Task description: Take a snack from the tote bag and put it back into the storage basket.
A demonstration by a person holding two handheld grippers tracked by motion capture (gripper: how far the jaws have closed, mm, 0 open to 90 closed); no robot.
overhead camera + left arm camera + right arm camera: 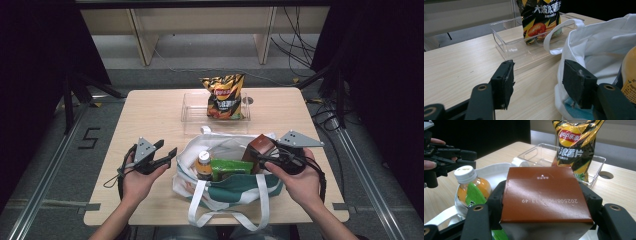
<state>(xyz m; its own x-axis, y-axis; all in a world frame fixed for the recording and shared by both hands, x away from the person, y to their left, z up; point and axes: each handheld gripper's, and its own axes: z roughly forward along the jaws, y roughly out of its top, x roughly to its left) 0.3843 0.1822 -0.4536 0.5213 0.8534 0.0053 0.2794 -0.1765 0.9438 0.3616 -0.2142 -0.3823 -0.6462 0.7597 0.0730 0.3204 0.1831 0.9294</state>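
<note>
The right claw [544,202] pinches a brown carton [545,195], date stamp across its flat top. The left claw [537,85] sits spread beside the white tote bag [599,45].

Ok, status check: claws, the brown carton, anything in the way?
Right claw shut on brown carton, above tote bag. Left claw open, empty, beside bag. Clear tray ahead holds chip bag.
</note>
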